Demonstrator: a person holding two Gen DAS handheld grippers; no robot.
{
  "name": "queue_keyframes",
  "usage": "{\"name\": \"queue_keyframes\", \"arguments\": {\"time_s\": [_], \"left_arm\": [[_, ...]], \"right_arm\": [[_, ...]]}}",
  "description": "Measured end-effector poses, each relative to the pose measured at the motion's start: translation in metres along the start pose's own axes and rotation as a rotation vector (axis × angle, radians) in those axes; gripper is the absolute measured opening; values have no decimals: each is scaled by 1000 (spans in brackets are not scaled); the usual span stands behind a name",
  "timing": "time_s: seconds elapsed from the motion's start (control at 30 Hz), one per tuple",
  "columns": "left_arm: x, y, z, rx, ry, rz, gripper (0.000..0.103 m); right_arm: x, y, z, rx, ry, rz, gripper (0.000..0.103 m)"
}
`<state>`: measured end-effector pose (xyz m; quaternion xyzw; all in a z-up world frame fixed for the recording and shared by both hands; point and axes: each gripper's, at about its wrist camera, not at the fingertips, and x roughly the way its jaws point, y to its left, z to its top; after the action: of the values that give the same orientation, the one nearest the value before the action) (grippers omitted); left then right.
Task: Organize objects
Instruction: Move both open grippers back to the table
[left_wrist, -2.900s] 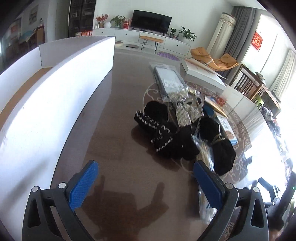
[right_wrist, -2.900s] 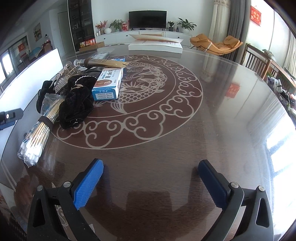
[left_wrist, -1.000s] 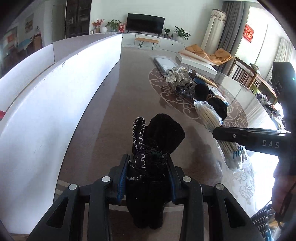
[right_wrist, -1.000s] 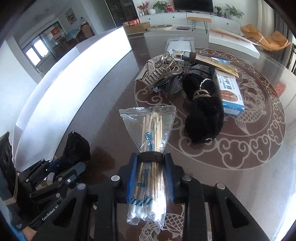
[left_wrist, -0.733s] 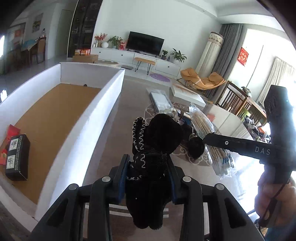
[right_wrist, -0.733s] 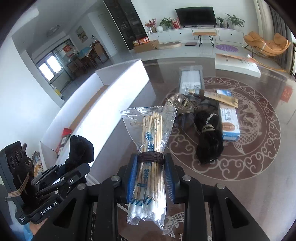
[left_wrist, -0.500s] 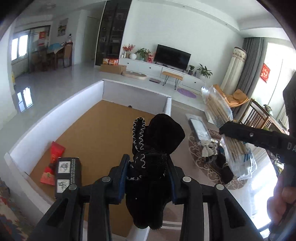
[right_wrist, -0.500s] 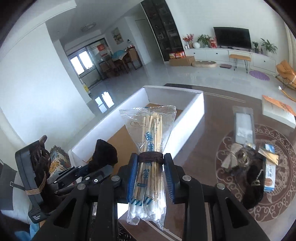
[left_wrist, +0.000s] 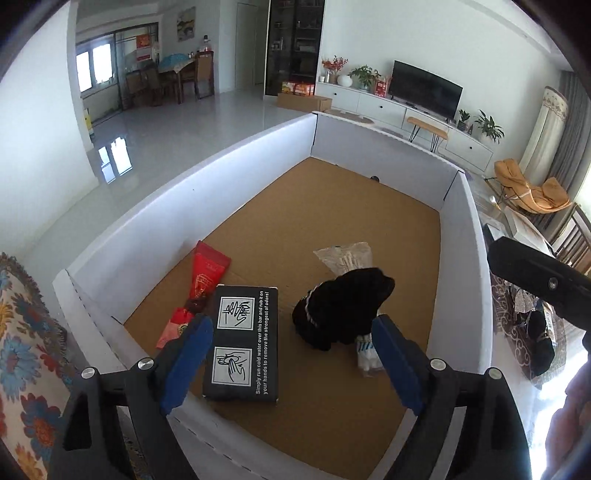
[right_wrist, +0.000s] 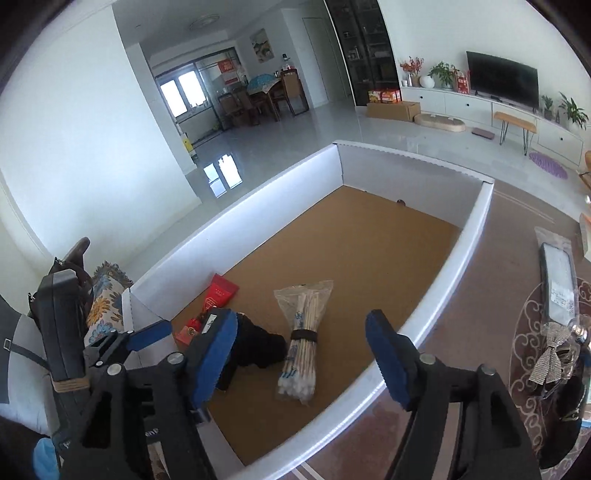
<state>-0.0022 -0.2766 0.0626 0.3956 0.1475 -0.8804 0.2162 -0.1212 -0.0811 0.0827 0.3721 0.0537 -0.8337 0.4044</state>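
Note:
A white-walled box with a brown cardboard floor (left_wrist: 369, 221) holds a black fuzzy item (left_wrist: 341, 308), lying partly on a clear bag of wooden sticks (left_wrist: 347, 258). Both also show in the right wrist view, the black item (right_wrist: 258, 349) left of the stick bag (right_wrist: 301, 339). My left gripper (left_wrist: 293, 363) is open and empty above the box's near end. My right gripper (right_wrist: 301, 363) is open and empty above the box's right wall; the left gripper's blue finger (right_wrist: 147, 338) shows at its left.
In the box also lie a black printed carton (left_wrist: 242, 341) and a red packet (left_wrist: 203, 282). On the brown table right of the box are a silver bow (right_wrist: 554, 356), a flat clear packet (right_wrist: 559, 280) and dark items. A floral cushion (left_wrist: 22, 343) is at left.
Both grippers have opened and let go. The black fuzzy item and the stick bag dropped from the grippers onto the box floor. Both grippers moved over the box.

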Motion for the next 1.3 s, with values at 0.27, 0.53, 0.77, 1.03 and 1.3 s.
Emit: {"name": "queue_keyframes", "arguments": {"time_s": [0.27,0.53,0.77,1.03,1.3], "left_arm": [[-63,-93,-34,147,-82,-264,90],[-12,-224,-107,402,106,-348,103],[52,-288,-119,503,142,-256,103],[82,-317,-89,455,102,-239,103],[83,-317,-86,454,102,-242,103]], "right_arm": [[-72,-114,-111,6,-45,-390,95],[-110,-231,-205,259,132,-589,95],[-98,-259,-197,304,137,-609,103],[-84,-283,-178,380,122,-617,103],[-83,-281,-178,378,124,-622,103]]}}
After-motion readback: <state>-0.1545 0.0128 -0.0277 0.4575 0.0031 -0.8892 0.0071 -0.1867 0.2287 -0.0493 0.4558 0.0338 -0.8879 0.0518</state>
